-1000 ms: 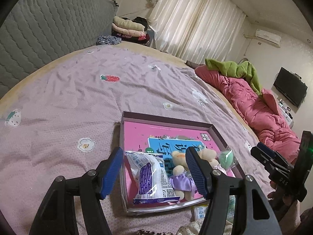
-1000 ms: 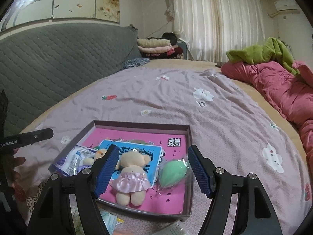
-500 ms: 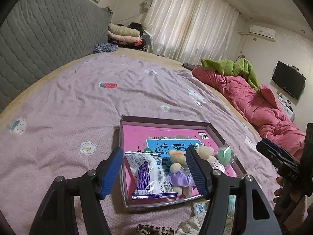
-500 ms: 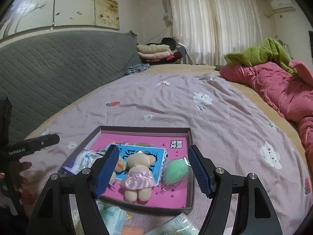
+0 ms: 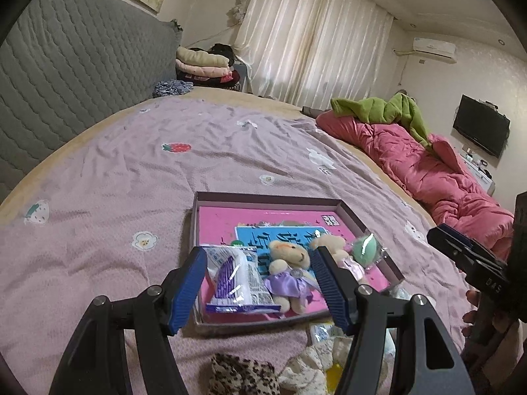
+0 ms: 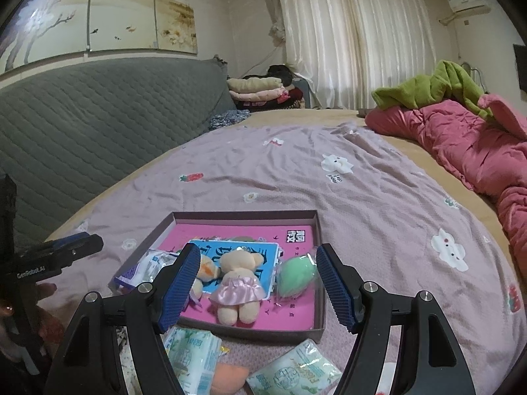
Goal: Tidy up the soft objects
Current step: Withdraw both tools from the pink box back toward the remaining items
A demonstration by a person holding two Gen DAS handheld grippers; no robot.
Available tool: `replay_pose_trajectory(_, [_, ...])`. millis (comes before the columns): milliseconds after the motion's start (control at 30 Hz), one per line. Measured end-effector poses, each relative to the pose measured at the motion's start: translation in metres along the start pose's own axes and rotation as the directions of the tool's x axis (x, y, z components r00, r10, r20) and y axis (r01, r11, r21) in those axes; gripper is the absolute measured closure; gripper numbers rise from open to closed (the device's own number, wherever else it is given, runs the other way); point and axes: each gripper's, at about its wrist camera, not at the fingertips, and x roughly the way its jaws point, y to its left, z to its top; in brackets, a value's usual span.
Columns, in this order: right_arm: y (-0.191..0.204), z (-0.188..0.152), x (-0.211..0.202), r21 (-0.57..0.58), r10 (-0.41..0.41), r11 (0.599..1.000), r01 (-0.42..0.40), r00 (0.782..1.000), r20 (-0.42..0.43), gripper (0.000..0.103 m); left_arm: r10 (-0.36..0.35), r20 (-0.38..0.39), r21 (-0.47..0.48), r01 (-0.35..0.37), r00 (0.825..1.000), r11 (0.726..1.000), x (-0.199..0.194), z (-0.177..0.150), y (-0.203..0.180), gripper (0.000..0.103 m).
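Observation:
A shallow box (image 5: 263,198) (image 6: 243,214) with a pink floor lies on the lilac bedspread. In it are a tissue pack (image 5: 235,279) (image 6: 145,268), a bear in a purple dress (image 5: 286,271) (image 6: 204,273), a bear in a pink dress (image 6: 237,284) (image 5: 332,242) and a wrapped green sponge (image 6: 294,278) (image 5: 364,247). My left gripper (image 5: 258,284) hangs open and empty above the box's near left end. My right gripper (image 6: 257,284) is open and empty above the near edge, with the pink-dress bear seen between its fingers. Each gripper shows at the edge of the other's view.
Near the box's front edge lie tissue packs (image 6: 194,358) (image 6: 296,372), an orange soft thing (image 6: 229,378), a leopard-print cloth (image 5: 243,375) and a cream cloth (image 5: 306,368). A pink quilt (image 5: 428,171) with a green garment (image 5: 392,108) lies right. Folded clothes (image 5: 204,65) sit beyond the grey headboard (image 5: 66,75).
Both grippers have drawn back and up from the box, so the box looks smaller and the loose items in front of it have come into view. Both stay open.

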Motion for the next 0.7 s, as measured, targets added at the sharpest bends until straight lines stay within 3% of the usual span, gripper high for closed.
replay_pose_trajectory(700, [0.0,-0.016,-0.027,-0.018,-0.019,1.0,0.019,1.0,-0.019,0.029,-0.032,-0.007,0.016,0.032,0.999,0.999,-0.025,-0.018,-0.025,0.037])
